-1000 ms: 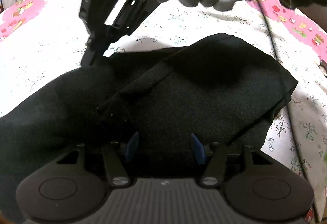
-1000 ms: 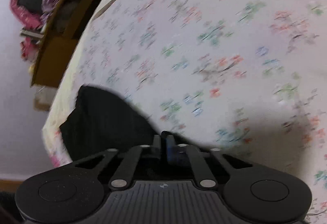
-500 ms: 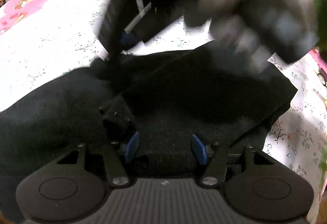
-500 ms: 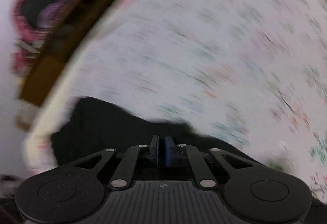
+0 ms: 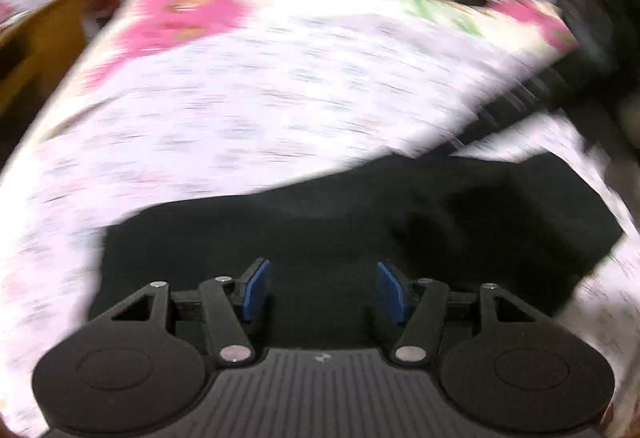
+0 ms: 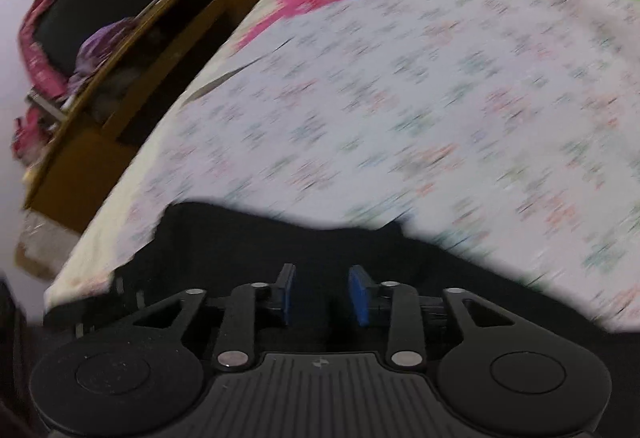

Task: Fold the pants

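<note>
Hovering above the black pants [image 5: 360, 222], left gripper [image 5: 322, 290] and right gripper [image 6: 322, 294] spread empty, probably between folds; floral bedsheet [image 5: 240, 110] at 12 o'clock

No readable text, label or number in either view — frames blurred, nothing legible.

Your left wrist view sits low and close over the black pants [image 5: 320, 230], facing across the floral bedsheet [image 5: 248, 110] toward the headboard. Your right wrist view — equally near — shares both, angled toward the bed's edge.
</note>
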Available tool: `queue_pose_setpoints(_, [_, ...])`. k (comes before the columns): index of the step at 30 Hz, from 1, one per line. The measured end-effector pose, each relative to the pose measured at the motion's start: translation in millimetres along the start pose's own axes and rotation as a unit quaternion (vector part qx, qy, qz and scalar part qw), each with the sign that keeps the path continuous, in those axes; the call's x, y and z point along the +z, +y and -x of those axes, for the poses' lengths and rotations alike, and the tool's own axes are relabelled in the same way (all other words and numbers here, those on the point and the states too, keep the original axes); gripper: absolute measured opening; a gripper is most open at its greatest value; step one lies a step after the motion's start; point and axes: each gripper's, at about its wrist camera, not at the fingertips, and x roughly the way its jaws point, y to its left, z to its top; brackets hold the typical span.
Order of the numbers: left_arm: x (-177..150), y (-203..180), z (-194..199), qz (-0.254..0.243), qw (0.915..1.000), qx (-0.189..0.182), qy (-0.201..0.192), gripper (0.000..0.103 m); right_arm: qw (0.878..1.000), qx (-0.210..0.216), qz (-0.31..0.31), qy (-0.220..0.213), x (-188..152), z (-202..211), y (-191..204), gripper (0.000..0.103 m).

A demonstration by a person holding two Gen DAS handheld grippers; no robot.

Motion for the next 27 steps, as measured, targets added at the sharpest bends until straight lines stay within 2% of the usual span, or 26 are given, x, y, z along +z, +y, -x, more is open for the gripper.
queue_pose_setpoints(2, [0,28,15,0.019,0.9991,0.038,-0.006,0.073,0.999,0.026,0.008,0.019,-10,-13,22,0.022])
queue_pose_setpoints(4, [-2,56,27,0.03,0.9965,0.077,-0.011,0.074,0.999,0.028,0.027,0.028,-16,-21,42,0.022])
queue_pose_setpoints(6, [-5,80,31,0.045,0.9954,0.085,-0.006,0.079,0.998,0.038,0.03,0.037,-18,-27,60,0.022])
queue_pose_setpoints(11, [-21,117,5,0.088,0.9951,0.022,0.041,0.08,0.997,0.034,0.023,0.061,-25,-47,84,0.022])
queue_pose_setpoints(15, [-29,134,-25,0.104,0.9918,-0.007,0.074,0.08,0.997,0.021,0.012,0.067,-25,-56,95,0.024])
queue_pose_setpoints(16, [-31,139,-27,0.117,0.9901,-0.018,0.076,0.08,0.997,0.015,0.011,0.068,-25,-58,98,0.024])
queue_pose_setpoints(20, [-38,155,-40,0.185,0.9748,-0.09,0.087,0.079,0.997,-0.004,0.003,0.081,-24,-69,108,0.025])
queue_pose_setpoints(22, [-41,156,-48,0.194,0.9711,-0.103,0.092,0.079,0.996,-0.013,0.001,0.087,-23,-72,112,0.025])
queue_pose_setpoints(27, [-43,154,-55,0.214,0.9661,-0.122,0.078,0.08,0.994,-0.028,-0.001,0.102,-15,-82,115,0.026])
